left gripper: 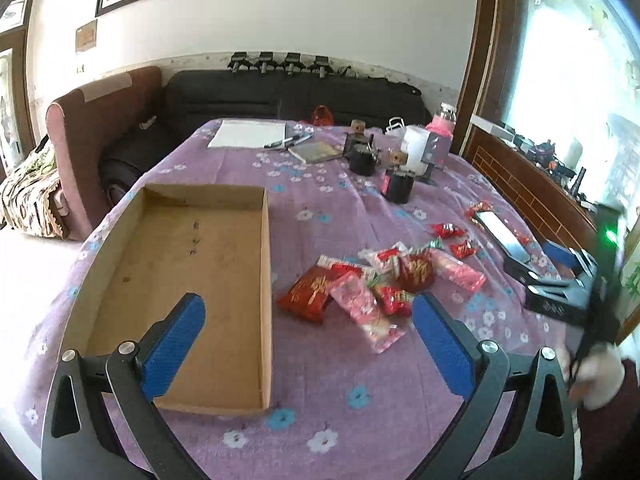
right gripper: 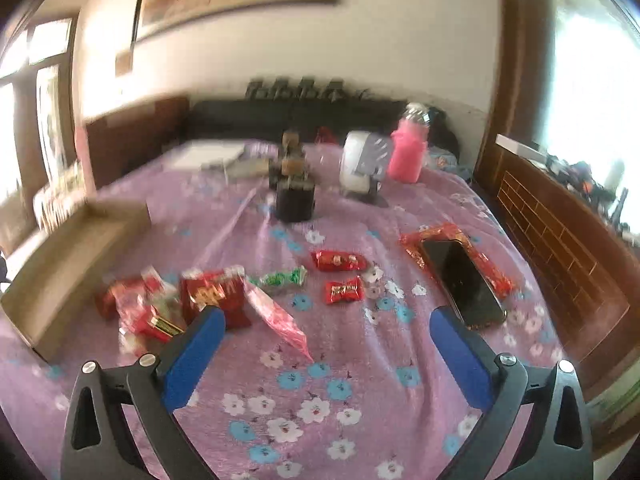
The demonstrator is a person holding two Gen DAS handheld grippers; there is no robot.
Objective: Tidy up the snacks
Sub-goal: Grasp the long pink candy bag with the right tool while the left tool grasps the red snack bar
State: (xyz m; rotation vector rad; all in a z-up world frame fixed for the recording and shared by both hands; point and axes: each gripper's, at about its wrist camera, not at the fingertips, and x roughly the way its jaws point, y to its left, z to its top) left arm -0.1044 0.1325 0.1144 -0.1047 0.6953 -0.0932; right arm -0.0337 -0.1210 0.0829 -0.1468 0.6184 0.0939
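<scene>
Cardboard tray (left gripper: 224,200) sits on the purple floral counter (left gripper: 332,364), nothing inside. Snack pile (left gripper: 372,284) lies just right of the tray: red and pink wrapped packets, overlapping. Two small red candies (right gripper: 339,261) lie apart, near a phone (right gripper: 464,280) resting on a red packet. Left tool (left gripper: 308,334) released, spread wide; right tool (right gripper: 326,350) also released, holding nothing.

Daylight floods in from the blown-out window (left gripper: 568,92) at right; the right wrist view is motion-blurred, and both bend at their dark edges.
</scene>
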